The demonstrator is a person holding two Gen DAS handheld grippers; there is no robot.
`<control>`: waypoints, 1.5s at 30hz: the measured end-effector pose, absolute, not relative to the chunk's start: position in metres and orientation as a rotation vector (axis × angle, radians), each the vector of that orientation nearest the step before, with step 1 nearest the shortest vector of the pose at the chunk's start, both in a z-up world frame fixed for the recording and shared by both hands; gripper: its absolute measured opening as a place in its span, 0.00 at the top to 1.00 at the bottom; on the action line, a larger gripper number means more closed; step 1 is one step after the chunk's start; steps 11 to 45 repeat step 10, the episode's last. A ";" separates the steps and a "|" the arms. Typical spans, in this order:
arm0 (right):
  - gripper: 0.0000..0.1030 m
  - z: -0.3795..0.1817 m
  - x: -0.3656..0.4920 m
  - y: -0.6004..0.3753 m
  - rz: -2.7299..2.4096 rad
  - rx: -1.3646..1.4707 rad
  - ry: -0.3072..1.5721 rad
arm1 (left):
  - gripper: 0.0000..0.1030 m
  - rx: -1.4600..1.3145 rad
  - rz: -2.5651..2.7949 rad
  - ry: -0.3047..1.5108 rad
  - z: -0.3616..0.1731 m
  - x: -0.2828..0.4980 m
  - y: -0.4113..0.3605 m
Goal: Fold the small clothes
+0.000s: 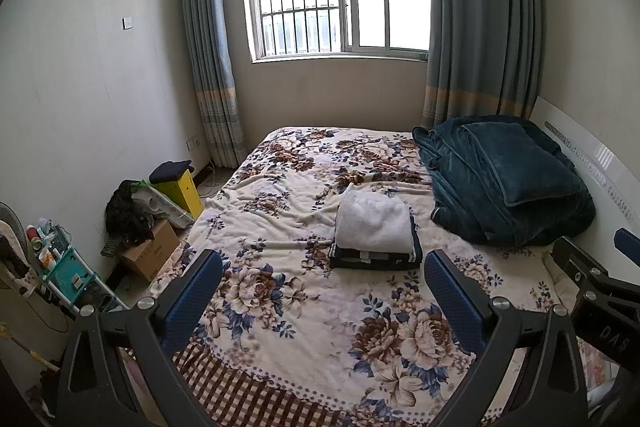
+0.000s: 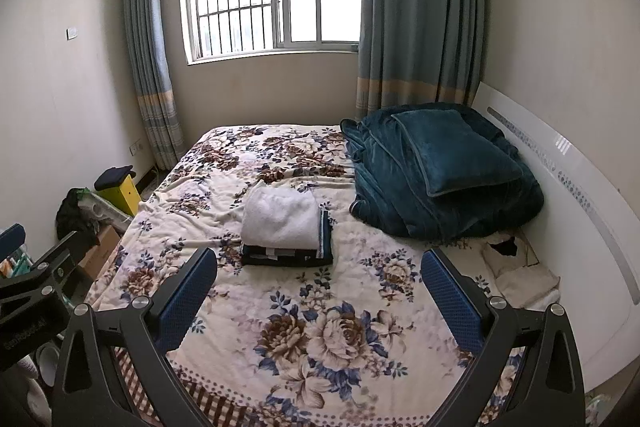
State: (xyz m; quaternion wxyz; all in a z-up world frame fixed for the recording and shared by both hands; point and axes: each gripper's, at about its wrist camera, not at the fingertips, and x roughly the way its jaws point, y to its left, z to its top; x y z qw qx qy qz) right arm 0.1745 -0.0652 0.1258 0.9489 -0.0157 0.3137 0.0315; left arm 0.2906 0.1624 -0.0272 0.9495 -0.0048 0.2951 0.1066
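Observation:
A folded white garment (image 1: 374, 225) lies on top of a folded dark navy garment (image 1: 376, 259), stacked in the middle of the floral bedspread (image 1: 304, 315). The stack also shows in the right wrist view, white piece (image 2: 280, 221) over dark piece (image 2: 286, 255). My left gripper (image 1: 322, 279) is open and empty, held above the bed short of the stack. My right gripper (image 2: 318, 277) is open and empty, also short of the stack. The right gripper's body shows at the right edge of the left wrist view (image 1: 592, 279).
A heaped dark teal blanket (image 1: 508, 183) fills the bed's far right by the white headboard (image 2: 568, 167). A small cream cloth (image 2: 520, 275) lies near the headboard. Left of the bed stand a cardboard box (image 1: 150, 255), a yellow box (image 1: 182, 189) and a teal rack (image 1: 68, 267).

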 end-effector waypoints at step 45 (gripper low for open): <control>0.00 0.124 0.171 -0.064 0.059 -0.032 0.642 | 0.00 -0.008 0.210 0.600 -0.027 0.290 0.163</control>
